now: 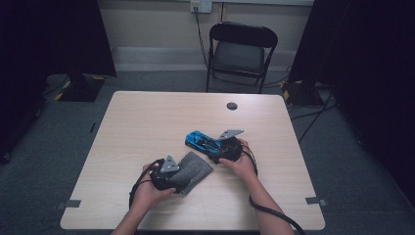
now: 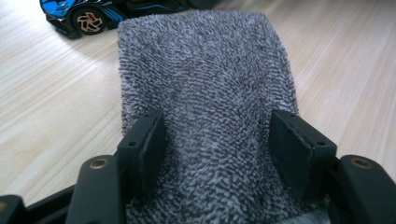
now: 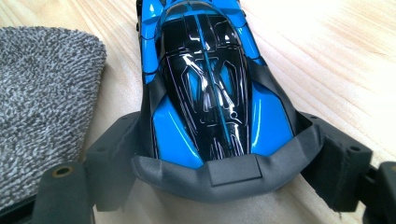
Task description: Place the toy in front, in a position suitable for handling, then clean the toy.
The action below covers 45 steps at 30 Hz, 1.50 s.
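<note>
Here, car and cloth at the grippers
Right gripper (image 3: 219,154) clamps the car's (image 3: 210,88) rear; left gripper (image 2: 219,140) stands apart over the cloth (image 2: 205,84), whose wheel-side neighbour shows there.

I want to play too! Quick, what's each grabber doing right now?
Left gripper: open, jaws apart over the grey cloth, not pinching it.
Right gripper: closed on the rear of the blue toy car, holding it.

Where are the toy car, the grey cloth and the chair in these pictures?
toy car (image 3: 205,88): right gripper view, on its glossy black roof.
grey cloth (image 2: 205,70): left gripper view, on the middle of its fuzzy surface.
chair (image 1: 239,56): high view, on its dark seat.
</note>
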### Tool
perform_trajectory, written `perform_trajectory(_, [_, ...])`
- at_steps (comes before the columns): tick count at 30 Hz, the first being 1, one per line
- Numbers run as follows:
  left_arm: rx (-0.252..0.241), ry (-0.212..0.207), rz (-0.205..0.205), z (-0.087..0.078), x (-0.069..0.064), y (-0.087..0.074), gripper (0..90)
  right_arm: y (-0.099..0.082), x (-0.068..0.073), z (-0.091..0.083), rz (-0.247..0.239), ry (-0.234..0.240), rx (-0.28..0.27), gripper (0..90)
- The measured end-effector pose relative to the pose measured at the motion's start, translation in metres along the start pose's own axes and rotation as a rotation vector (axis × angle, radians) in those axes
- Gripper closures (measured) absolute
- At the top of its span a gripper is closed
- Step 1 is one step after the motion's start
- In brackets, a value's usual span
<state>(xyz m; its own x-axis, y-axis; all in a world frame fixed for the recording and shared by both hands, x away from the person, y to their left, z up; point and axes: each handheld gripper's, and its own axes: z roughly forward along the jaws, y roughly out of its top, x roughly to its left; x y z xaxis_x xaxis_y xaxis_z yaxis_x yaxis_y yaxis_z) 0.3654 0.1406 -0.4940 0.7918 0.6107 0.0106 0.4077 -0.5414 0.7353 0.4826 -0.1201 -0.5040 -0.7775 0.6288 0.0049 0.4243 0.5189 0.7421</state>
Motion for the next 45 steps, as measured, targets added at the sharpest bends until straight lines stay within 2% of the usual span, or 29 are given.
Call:
perform_trajectory(2, [0.017,0.005,-0.003,0.001,-0.001,0.002,36.7,0.0,0.001,0.0,0.004,-0.002,0.0,20.3])
perform_trajectory(4, [0.028,0.015,-0.007,0.0,-0.001,0.003,41.5,-0.001,0.001,-0.001,0.006,-0.004,0.0,20.3])
perform_trajectory(5, [0.033,0.025,-0.007,-0.001,0.0,0.004,51.8,-0.001,0.001,-0.001,0.006,-0.004,0.0,20.3])
perform_trajectory(7, [0.033,0.03,-0.009,-0.001,0.001,0.004,61.2,-0.001,0.001,-0.001,0.006,-0.004,0.0,20.3])
perform_trajectory(11, [0.039,0.045,-0.029,-0.002,0.0,0.005,70.8,-0.001,0.001,-0.001,0.006,-0.004,0.001,20.3])
perform_trajectory(14, [0.042,0.048,-0.042,-0.003,0.0,0.006,72.0,0.0,0.001,-0.001,0.006,-0.004,0.001,20.3])
perform_trajectory(18, [0.012,0.027,-0.099,-0.008,0.007,0.007,74.1,0.0,0.001,-0.001,0.007,-0.004,0.0,20.3])
perform_trajectory(24, [-0.002,0.025,-0.127,-0.015,0.012,0.009,74.5,0.0,0.001,-0.001,0.007,-0.004,0.0,20.2])
perform_trajectory(29, [-0.047,0.027,-0.149,-0.025,0.018,0.017,74.5,0.0,0.001,0.0,0.008,-0.004,0.0,20.2])
perform_trajectory(33, [-0.1,0.044,-0.186,-0.034,0.031,0.025,74.4,0.0,0.001,-0.001,0.006,-0.005,0.0,20.3])
perform_trajectory(38, [-0.116,0.054,-0.197,-0.034,0.039,0.031,74.3,0.0,0.001,-0.001,0.007,-0.004,0.001,20.3])
perform_trajectory(41, [-0.117,0.064,-0.201,-0.029,0.045,0.037,74.3,0.0,0.001,-0.001,0.008,-0.003,0.0,20.2])
perform_trajectory(42, [-0.121,0.06,-0.21,-0.024,0.046,0.041,74.3,0.0,0.001,-0.001,0.008,-0.003,0.0,20.3])
perform_trajectory(45, [-0.119,0.054,-0.202,-0.018,0.046,0.048,74.3,0.0,0.001,-0.001,0.008,-0.004,0.0,20.3])
